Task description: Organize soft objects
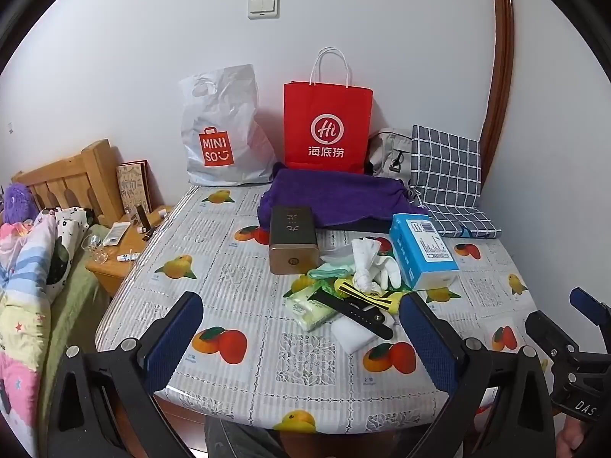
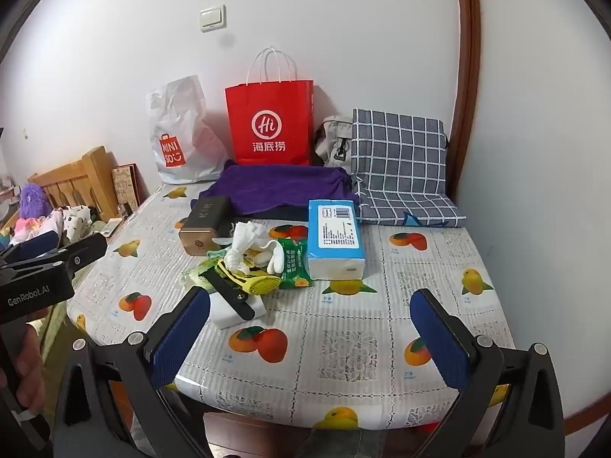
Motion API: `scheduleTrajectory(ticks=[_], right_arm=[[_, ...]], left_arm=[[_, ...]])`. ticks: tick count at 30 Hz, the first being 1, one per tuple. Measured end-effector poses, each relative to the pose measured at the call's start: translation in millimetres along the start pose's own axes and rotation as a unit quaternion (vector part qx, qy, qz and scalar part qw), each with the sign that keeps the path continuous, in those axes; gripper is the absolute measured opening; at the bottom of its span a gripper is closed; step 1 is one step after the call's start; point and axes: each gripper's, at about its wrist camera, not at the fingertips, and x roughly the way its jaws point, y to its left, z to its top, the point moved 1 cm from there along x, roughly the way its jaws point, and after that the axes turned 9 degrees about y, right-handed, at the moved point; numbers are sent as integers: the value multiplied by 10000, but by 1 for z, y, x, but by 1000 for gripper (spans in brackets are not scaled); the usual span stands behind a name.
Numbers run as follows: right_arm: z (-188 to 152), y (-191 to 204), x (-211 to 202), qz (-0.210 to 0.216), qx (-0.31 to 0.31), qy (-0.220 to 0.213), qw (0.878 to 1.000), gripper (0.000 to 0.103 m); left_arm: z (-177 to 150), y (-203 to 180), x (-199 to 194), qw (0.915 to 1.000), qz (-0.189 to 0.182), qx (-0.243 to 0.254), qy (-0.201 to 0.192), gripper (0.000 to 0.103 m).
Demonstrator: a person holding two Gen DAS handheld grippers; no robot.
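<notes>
Both grippers hang over the near edge of the counter [image 1: 236,374], which is covered in a fruit-print cloth. The left gripper [image 1: 301,339] and the right gripper [image 2: 309,339] each have their blue-padded fingers spread wide with nothing between them.

The soft things lie in a loose heap mid-counter: white gloves [image 2: 273,257] and a knotted white cloth [image 1: 362,263], a pale green wipes pack [image 1: 309,305], a blue tissue pack [image 2: 336,236] and a white block [image 2: 236,309] under a black strap [image 1: 359,311]. A purple towel [image 1: 336,198] is spread behind them, touching a gold box [image 1: 290,240]. A checked cushion [image 2: 401,160] leans on the wall at the far right, beside a red paper bag [image 1: 328,126] and a white plastic bag [image 1: 221,133].

The right wrist view alone shows a green snack packet [image 2: 294,263] between the gloves and the tissue pack, and the yellow perforated tool [image 2: 259,280] in full; the left view hides the packet behind the tissue pack. The left view alone takes in the wooden nightstand [image 1: 114,252] with its clutter and much of the bed [image 1: 34,267]. Each view catches the other gripper at its edge
</notes>
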Motion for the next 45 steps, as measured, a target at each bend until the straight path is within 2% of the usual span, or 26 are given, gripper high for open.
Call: scheduleTrajectory(ticks=[13,14,45], right_arm=[[3,2,-9,7,-3,-18,10000,103],[2,1,-8,11,-1,-30,10000,103],[4,3,-14,42,-3,-86,10000,103]], left_arm=[[5,-9,-5,10000,29,43,-28,103],[2,-1,-9,10000,-26,20,-61,103],[1,0,-11,10000,9,35,-87,103]])
